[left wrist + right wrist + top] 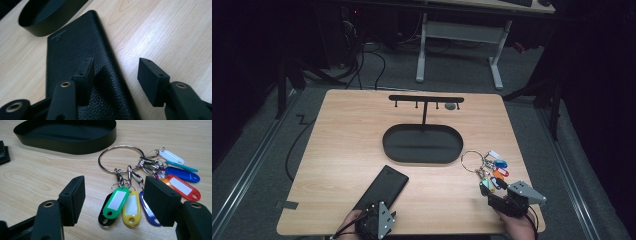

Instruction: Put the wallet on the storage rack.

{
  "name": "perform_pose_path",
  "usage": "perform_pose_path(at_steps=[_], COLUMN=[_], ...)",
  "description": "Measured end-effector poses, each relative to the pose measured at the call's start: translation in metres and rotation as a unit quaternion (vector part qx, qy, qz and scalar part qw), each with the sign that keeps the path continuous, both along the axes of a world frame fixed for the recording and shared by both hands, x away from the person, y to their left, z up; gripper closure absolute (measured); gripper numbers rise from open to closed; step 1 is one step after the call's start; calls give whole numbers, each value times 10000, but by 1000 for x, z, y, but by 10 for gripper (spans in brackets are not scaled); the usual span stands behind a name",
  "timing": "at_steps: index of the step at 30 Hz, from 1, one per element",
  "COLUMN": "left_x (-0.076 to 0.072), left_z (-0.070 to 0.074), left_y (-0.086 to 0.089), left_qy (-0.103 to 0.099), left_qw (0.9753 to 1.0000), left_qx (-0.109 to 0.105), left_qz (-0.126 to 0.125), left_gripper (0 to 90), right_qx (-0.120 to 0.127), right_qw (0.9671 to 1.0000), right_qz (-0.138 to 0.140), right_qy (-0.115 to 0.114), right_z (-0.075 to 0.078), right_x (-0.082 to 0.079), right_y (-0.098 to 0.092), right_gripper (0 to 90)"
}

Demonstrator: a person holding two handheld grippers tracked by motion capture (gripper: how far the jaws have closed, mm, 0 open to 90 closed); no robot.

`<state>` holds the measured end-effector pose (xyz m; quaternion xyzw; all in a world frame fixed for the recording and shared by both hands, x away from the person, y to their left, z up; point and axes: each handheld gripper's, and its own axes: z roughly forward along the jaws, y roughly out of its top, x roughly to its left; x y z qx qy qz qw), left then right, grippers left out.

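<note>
a: what is happening at the near left corner of the table (337, 150)?

b: the left gripper (116, 72) is hovering with its jaws spread, one over the black leather case (75, 65) and one off its edge, grasping nothing. the case is lying slantwise from the near edge toward the black oval tray (422, 145).

a: and toward the near right corner?

b: the right gripper (113, 195) is gaping too, straddling the coloured tags of the key ring (121, 158), which is lying flat just right of the tray.

A black oval tray (422, 145) with a T-shaped hook stand (425, 99) is standing near the far edge of the wooden table (342, 130).
</note>
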<state>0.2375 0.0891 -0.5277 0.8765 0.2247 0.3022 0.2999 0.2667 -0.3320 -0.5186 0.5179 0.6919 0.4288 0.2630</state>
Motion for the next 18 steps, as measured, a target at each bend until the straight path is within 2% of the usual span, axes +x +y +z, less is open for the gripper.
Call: perform_pose_path(at_steps=[3, 9, 12, 14, 16, 18], left_x=[3, 4, 5, 6, 8, 8], left_z=[-1, -2, 0, 3, 5, 7], left_y=[3, 6, 7, 9, 12, 15], left_qy=[-25, -35, -32, 13, 102, 92], left_qw=[10000, 10000, 10000, 10000, 9998, 9998], left_qx=[9, -20, 12, -33, -142, -173], left_qz=[90, 80, 9, -26, -49, -30], left_gripper=[465, 476, 557, 679, 735, 771], right_qx=[-6, 43, 62, 49, 12, 0], right_qw=[10000, 10000, 9999, 9999, 9999, 9999], right_qz=[10, -49, -109, -122, -129, -141], right_qy=[7, 16, 60, 74, 55, 56], right_z=[-1, -1, -2, -2, -2, -2], right_x=[1, 1, 1, 2, 0, -2], right_y=[0, -2, -3, -3, -2, -3], right_gripper=[344, 344, 345, 345, 345, 345])
